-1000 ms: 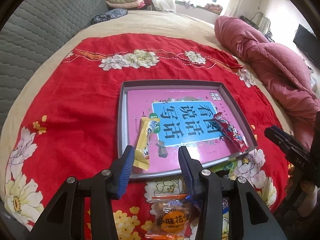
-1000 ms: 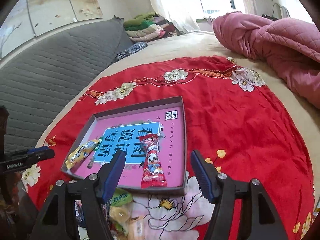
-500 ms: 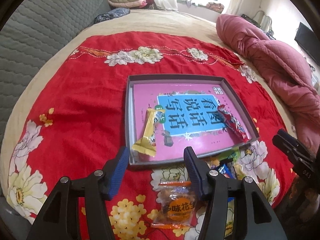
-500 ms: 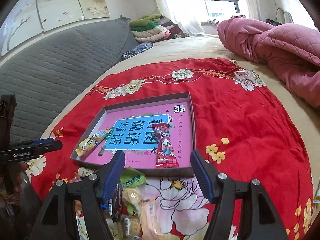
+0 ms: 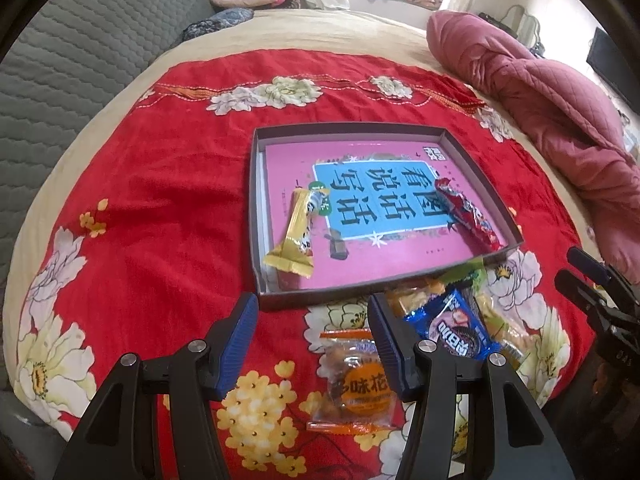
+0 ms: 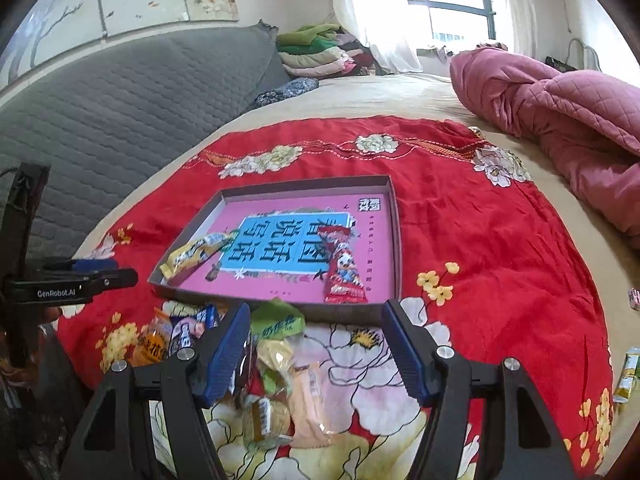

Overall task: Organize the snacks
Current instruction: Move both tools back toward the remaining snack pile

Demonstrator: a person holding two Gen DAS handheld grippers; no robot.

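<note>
A shallow grey box [image 5: 256,216] [image 6: 397,240] with a pink book inside lies on the red flowered cloth. In it lie a yellow snack bar [image 5: 296,236] [image 6: 196,254] and a red snack packet [image 5: 466,212] [image 6: 342,272]. A pile of loose snacks lies in front of the box: an orange packet [image 5: 356,384], a blue Oreo packet [image 5: 456,326] [image 6: 186,328], a green packet [image 6: 276,322] and pale biscuit packs [image 6: 304,396]. My left gripper [image 5: 310,340] is open and empty just before the box. My right gripper [image 6: 320,352] is open and empty over the pile.
The red cloth [image 5: 160,184] covers a beige bed. A crumpled pink quilt [image 5: 552,108] [image 6: 568,120] lies at the right. A grey padded headboard [image 6: 120,112] and folded clothes [image 6: 316,52] stand behind. Two small packets [image 6: 628,372] lie at the cloth's right edge.
Both grippers have pulled back from the box toward the bed's near edge, so the pile of loose snacks has come into view. Both stay open and empty.
</note>
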